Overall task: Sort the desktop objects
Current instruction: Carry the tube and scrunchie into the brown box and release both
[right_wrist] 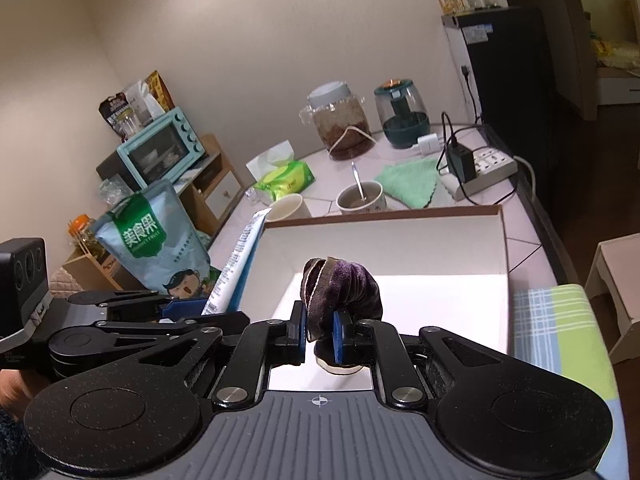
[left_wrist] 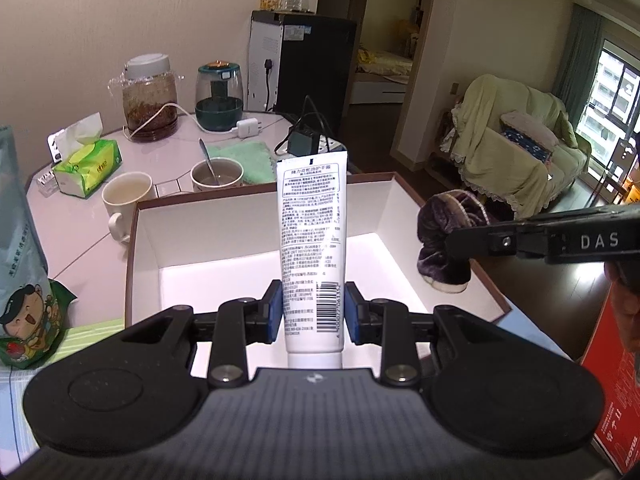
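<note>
Left hand-held gripper point(left_wrist: 313, 312) of mine pinches a white hand-cream tube point(left_wrist: 312, 248), cap down, small black print and barcode facing me, above the open white box point(left_wrist: 208, 232). Right hand-held gripper point(right_wrist: 320, 334) clamps a crumpled purple velvet scrunchie point(right_wrist: 352, 288) over that box.

The right gripper point(right_wrist: 320, 334) clamps a purple velvet pouch point(right_wrist: 348, 292) over the open white box point(right_wrist: 400, 240).
</note>
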The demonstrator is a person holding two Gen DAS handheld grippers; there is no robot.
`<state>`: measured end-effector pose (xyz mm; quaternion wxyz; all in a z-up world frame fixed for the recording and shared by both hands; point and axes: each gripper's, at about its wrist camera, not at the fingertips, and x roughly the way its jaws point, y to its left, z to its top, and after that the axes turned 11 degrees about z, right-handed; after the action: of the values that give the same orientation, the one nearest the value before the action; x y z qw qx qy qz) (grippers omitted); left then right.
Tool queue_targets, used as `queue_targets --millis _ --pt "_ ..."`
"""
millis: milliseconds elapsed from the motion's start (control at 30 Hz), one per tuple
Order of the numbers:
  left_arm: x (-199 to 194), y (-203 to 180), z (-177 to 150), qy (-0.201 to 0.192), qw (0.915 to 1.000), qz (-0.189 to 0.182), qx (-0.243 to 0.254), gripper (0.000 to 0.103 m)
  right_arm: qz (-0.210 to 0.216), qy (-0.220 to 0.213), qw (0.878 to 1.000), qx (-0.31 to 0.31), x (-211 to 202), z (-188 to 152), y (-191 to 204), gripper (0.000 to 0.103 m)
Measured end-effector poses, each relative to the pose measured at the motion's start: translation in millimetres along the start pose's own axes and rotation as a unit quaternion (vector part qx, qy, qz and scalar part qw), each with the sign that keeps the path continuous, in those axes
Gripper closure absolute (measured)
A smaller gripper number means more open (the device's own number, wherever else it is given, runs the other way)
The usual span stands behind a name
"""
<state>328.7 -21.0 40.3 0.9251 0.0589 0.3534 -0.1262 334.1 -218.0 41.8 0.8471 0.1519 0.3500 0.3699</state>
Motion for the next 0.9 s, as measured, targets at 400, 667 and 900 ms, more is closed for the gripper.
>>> queue_targets --millis 400,667,900 --pt "57 14 -7 0.047 0.9986 -0.003 -0.022 0.076 -0.008 0.052 0.998 0.033 49 -7 -34 0.091" --pt "82 16 -15 0.071 0.9970 -0.005 -0.031 0.076 -0.016 0.077 0.995 0.053 69 -15 -49 0.091" --pt "96 16 -20 0.090 0.9953 -0.008 -0.035 0.076 -0.025 0.096 0.993 0.065 84 -20 -57 0.091"
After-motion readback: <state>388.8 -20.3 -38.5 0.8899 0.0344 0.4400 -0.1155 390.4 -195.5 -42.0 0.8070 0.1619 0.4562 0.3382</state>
